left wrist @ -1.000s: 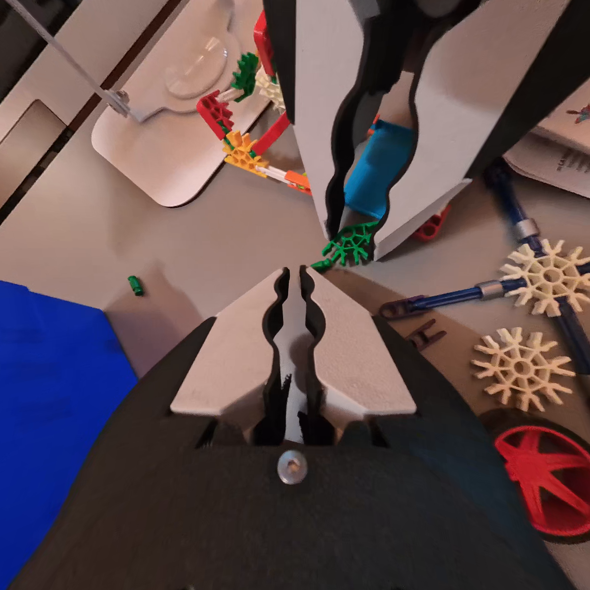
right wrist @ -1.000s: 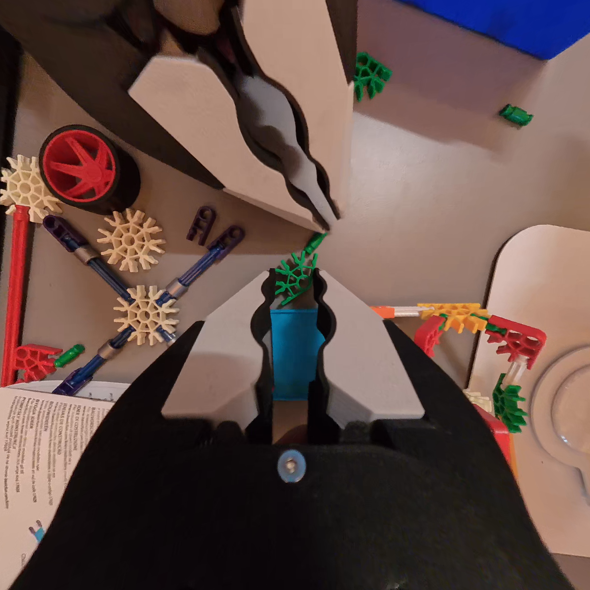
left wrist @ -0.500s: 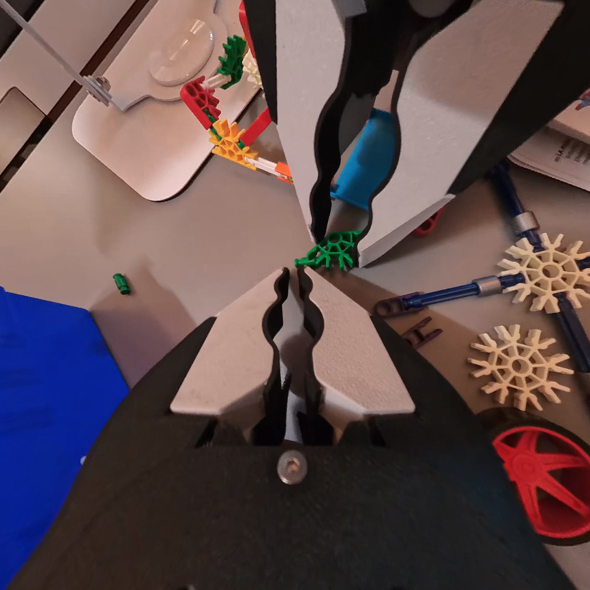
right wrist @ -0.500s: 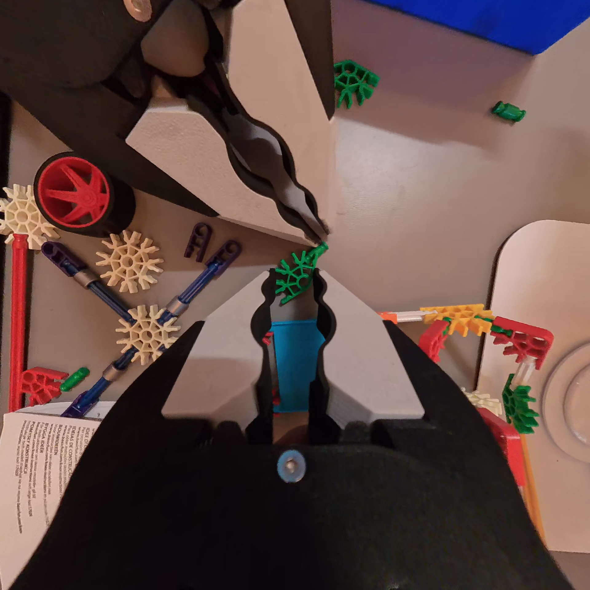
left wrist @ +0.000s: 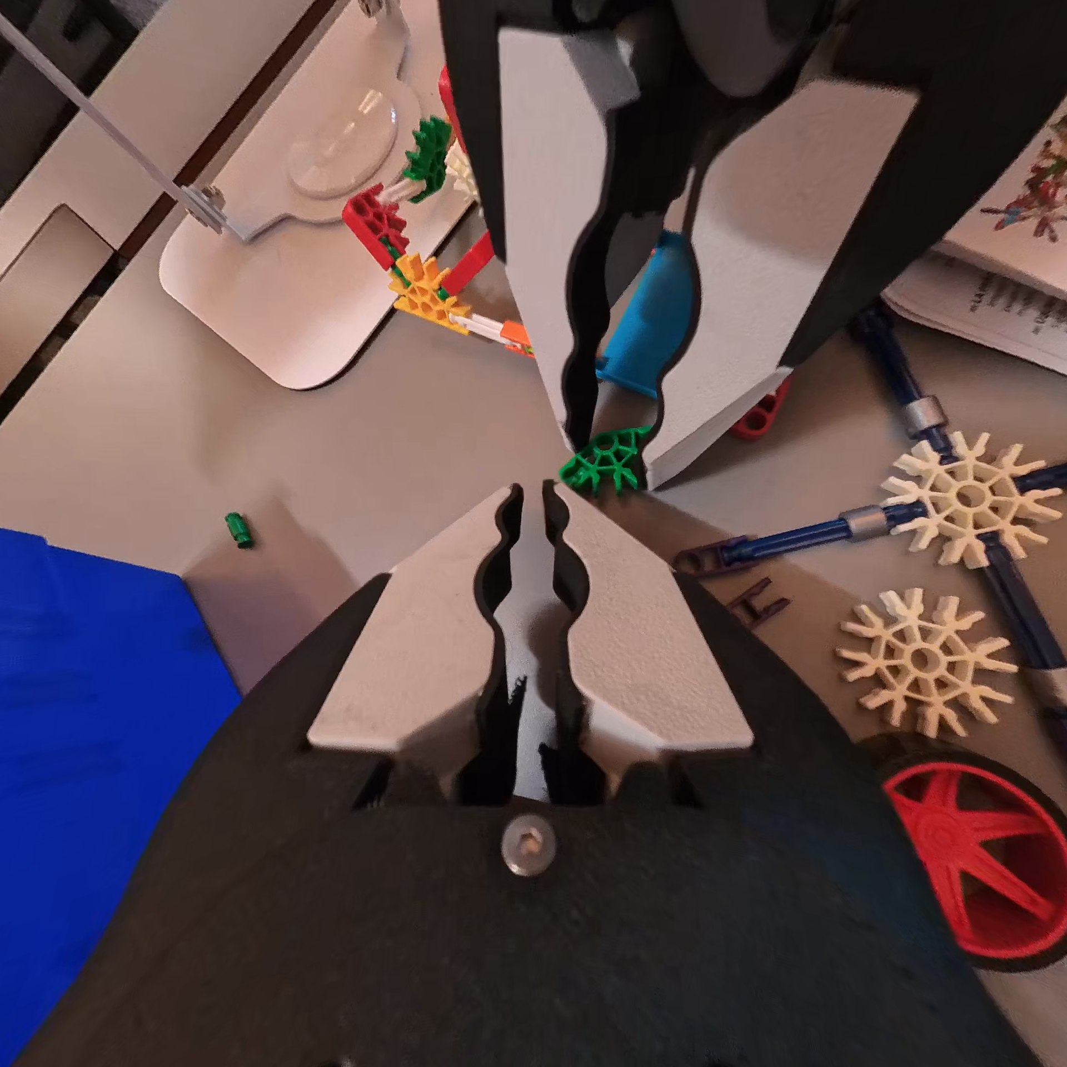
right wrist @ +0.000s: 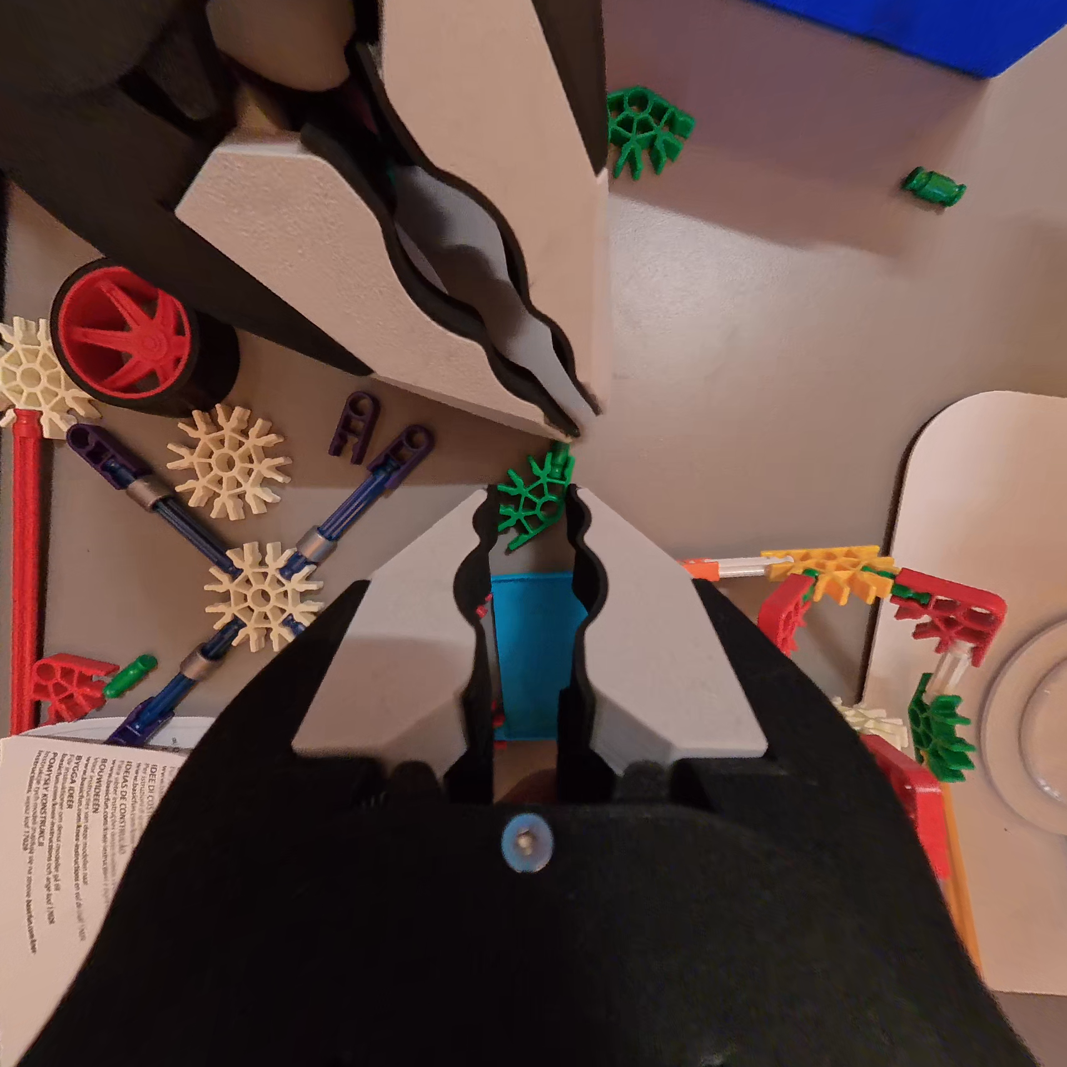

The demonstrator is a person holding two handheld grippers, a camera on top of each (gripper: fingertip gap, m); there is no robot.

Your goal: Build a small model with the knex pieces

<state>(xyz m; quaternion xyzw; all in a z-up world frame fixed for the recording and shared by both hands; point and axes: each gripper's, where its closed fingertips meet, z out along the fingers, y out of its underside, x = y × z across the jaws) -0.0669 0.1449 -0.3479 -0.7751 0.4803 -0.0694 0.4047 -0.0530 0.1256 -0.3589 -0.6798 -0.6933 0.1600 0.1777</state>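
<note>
My right gripper is shut on a small green fan-shaped connector with a short green stub on its far end, held just above the grey table. The left wrist view shows the same connector between the right gripper's tips. My left gripper is shut with only a thin slit between the tips, and nothing shows between them. It sits tip to tip with the right gripper, just short of the stub. In the right wrist view the left gripper comes in from the top left.
A light blue block lies under the right gripper. A red, yellow and green frame leans on a white stand base. Cream snowflake connectors, blue rods, a red wheel, a leaflet, a blue box, a loose green stub and another green connector lie around. Less than 4 cm separates the two grippers' tips. My right tips are roughly 12 centimetres from the red wheel. My right wrist view looks at it from another angle.
Both grippers stay tip to tip and shut. The right gripper with the green connector has shifted slightly right in the left wrist view, leaving a small gap to the left tips.
</note>
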